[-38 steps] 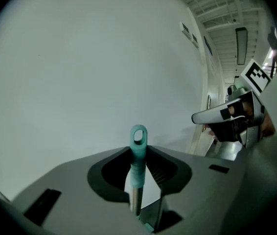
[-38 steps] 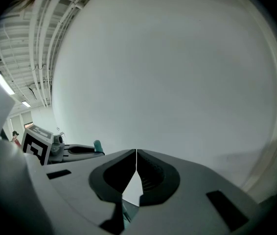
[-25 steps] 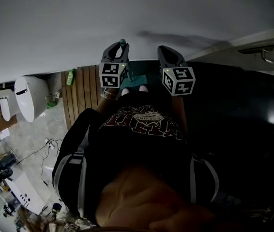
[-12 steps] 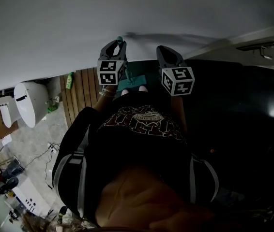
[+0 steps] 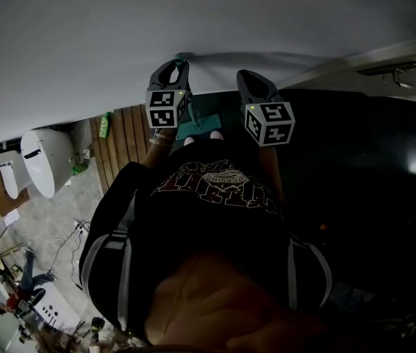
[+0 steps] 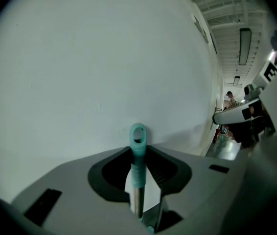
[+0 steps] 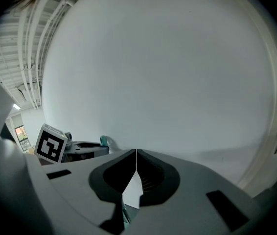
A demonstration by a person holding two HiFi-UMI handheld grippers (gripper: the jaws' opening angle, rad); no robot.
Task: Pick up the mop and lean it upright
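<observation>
Rising close before the white wall (image 6: 104, 72), the mop (image 6: 137, 166) is clamped by its handle in the left gripper (image 5: 171, 66), its teal mop head (image 5: 195, 126) seemingly half hidden behind the person, while the right gripper (image 7: 136, 153) has its jaws pressed together, empty.

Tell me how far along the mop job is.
Done: the mop is held upright in the left hand-held gripper. In hand: its teal handle tip sits close to the white wall; contact isn't clear. Left: lean it on the wall and let go.
</observation>
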